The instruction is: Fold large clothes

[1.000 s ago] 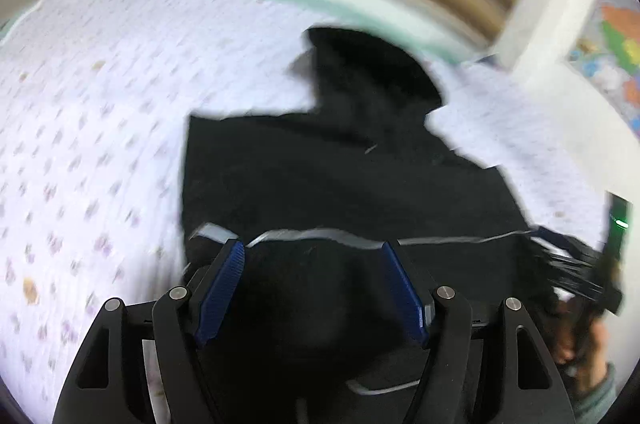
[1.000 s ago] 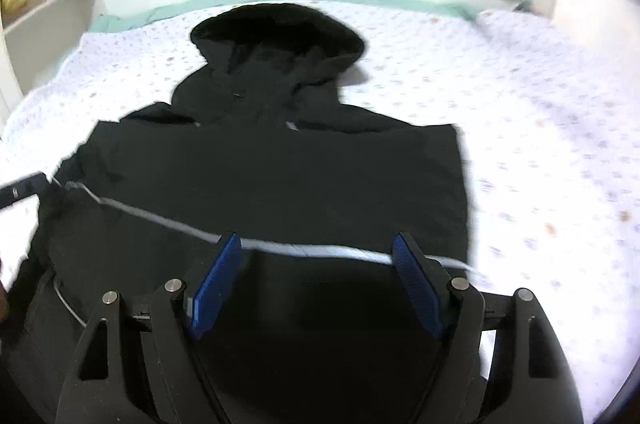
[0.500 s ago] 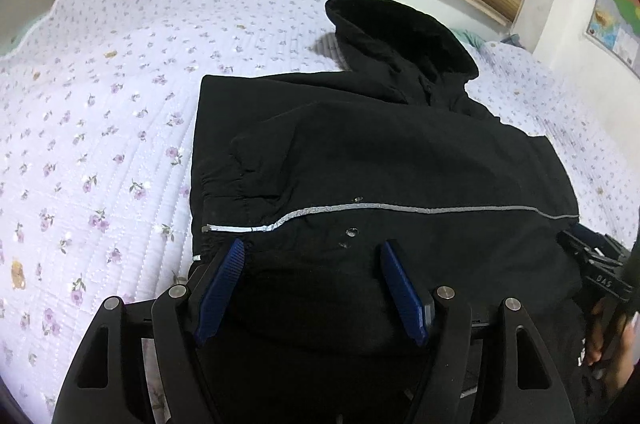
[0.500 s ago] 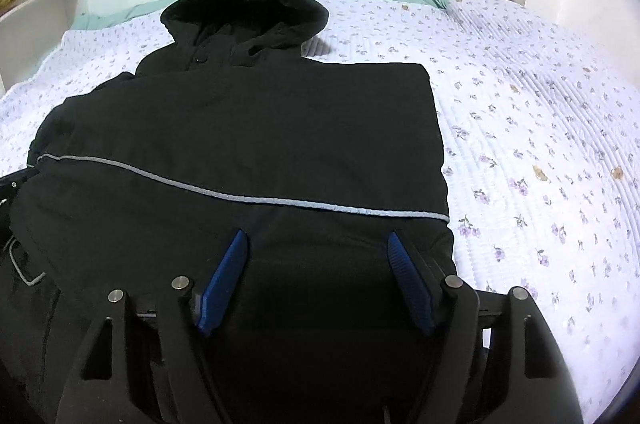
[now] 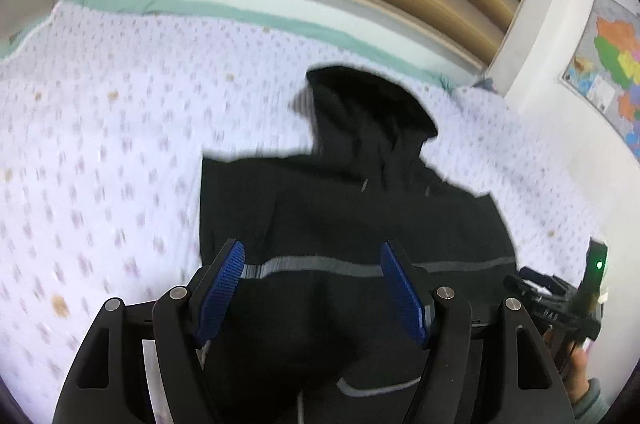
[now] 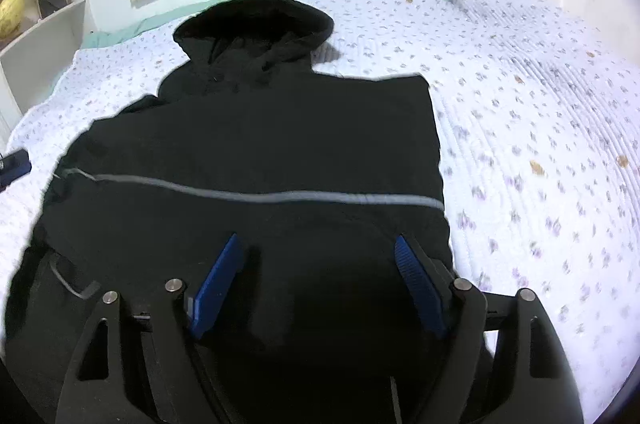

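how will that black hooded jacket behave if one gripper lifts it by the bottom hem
The black jacket would probably drape and sag, since it lies limp on the quilt. Its hood looks bulky, so it likely drags behind. The fabric may be somewhat slippery; I can't confirm that.

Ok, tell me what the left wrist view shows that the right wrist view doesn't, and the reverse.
Only the left wrist view shows the wall map, plus the right hand-held gripper seen from the side at the jacket's edge. Only the right wrist view shows the shelves with a yellow ball. Both show the black jacket flat on the floral bedspread, hood away from the cameras, grey stripe across it, and open blue-padded jaws above its near hem.
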The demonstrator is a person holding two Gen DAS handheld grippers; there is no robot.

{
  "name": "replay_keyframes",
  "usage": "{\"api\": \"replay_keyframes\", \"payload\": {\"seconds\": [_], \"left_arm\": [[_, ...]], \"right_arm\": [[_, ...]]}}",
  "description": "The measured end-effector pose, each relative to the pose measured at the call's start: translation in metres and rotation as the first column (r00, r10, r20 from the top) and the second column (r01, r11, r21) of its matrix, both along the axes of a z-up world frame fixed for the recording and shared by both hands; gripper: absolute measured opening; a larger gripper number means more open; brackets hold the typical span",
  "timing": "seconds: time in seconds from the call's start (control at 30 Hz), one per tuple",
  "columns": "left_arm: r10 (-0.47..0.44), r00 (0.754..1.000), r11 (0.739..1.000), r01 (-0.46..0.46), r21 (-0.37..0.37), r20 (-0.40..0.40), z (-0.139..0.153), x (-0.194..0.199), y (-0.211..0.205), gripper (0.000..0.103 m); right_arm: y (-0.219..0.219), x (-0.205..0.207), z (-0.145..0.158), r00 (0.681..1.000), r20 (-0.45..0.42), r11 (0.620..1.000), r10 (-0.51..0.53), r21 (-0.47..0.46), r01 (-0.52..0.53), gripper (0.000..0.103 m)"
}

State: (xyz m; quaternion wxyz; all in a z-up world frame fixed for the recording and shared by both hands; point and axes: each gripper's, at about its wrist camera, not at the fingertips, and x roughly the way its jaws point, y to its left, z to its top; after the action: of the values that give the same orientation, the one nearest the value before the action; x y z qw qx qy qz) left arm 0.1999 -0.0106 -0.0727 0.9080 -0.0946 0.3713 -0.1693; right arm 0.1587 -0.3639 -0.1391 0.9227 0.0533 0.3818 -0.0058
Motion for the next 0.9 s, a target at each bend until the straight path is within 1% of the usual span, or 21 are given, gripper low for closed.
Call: {"api": "replay_keyframes", "payload": {"seconds": [0.03, 0.1, 0.17, 0.23, 0.3, 0.33, 0.4, 0.47, 0.57, 0.63, 0.73, 0.8, 0.87, 0.9], "left_arm": [[-0.004, 1.0, 1.0, 0.004, 0.01, 0.001, 0.016, 0.008, -0.005, 0.072], [-0.008, 1.0, 1.0, 0.008, 0.025, -0.001, 0.043, 0.024, -0.016, 0.072], [-0.009, 1.0, 0.999, 0.01, 0.032, -0.02, 0.068, 0.046, -0.028, 0.072], [0.003, 0.999, 0.999, -0.001, 0.043, -0.04, 0.087, 0.069, -0.039, 0.072], [0.02, 0.998, 0.997, -0.016, 0.073, -0.058, 0.097, 0.095, -0.051, 0.072], [0.025, 0.997, 0.996, -0.018, 0.089, -0.072, 0.099, 0.113, -0.06, 0.072], [0.009, 0.996, 0.995, 0.0, 0.098, -0.085, 0.096, 0.135, -0.075, 0.072], [-0.001, 0.992, 0.994, 0.014, 0.107, -0.125, 0.083, 0.164, -0.091, 0.072], [-0.012, 0.983, 0.995, 0.029, 0.091, -0.183, 0.058, 0.208, -0.111, 0.072], [-0.017, 0.979, 0.995, 0.037, 0.091, -0.203, 0.04, 0.234, -0.122, 0.072], [-0.004, 0.972, 0.994, 0.03, 0.106, -0.237, 0.007, 0.273, -0.136, 0.072], [0.019, 0.967, 0.992, 0.013, 0.123, -0.255, -0.013, 0.291, -0.14, 0.072], [0.076, 0.962, 0.988, -0.038, 0.147, -0.262, -0.033, 0.307, -0.139, 0.072], [0.095, 0.958, 0.988, -0.057, 0.144, -0.27, -0.042, 0.313, -0.139, 0.072]], "right_arm": [[0.001, 0.006, 0.017, 1.0, -0.004, 1.0, 0.0, -0.013, 0.0, 0.074], [-0.001, 0.018, 0.051, 1.0, 0.001, 1.0, 0.003, -0.021, -0.003, 0.07], [-0.005, 0.034, 0.085, 1.0, 0.006, 0.999, -0.012, -0.036, 0.012, 0.07], [-0.012, 0.05, 0.113, 0.999, 0.018, 0.999, -0.027, -0.035, 0.027, 0.07], [-0.022, 0.074, 0.137, 0.999, 0.03, 0.999, -0.043, -0.016, 0.043, 0.07], [-0.026, 0.084, 0.143, 0.998, 0.03, 0.999, -0.052, -0.011, 0.053, 0.07], [-0.033, 0.111, 0.15, 0.997, 0.019, 0.998, -0.069, 0.002, 0.069, 0.07], [-0.037, 0.142, 0.147, 0.997, -0.001, 0.997, -0.075, 0.029, 0.075, 0.07], [-0.039, 0.193, 0.128, 0.996, -0.055, 0.995, -0.073, 0.061, 0.076, 0.07], [-0.04, 0.219, 0.114, 0.994, -0.079, 0.996, -0.073, 0.038, 0.076, 0.07], [-0.035, 0.253, 0.09, 0.992, -0.098, 0.997, -0.073, -0.021, 0.071, 0.07], [-0.038, 0.278, 0.069, 0.988, -0.133, 0.997, -0.073, 0.018, 0.076, 0.07], [-0.044, 0.299, 0.05, 0.983, -0.166, 0.993, -0.079, 0.07, 0.092, 0.07], [-0.046, 0.307, 0.04, 0.98, -0.182, 0.99, -0.086, 0.093, 0.104, 0.07]]}}
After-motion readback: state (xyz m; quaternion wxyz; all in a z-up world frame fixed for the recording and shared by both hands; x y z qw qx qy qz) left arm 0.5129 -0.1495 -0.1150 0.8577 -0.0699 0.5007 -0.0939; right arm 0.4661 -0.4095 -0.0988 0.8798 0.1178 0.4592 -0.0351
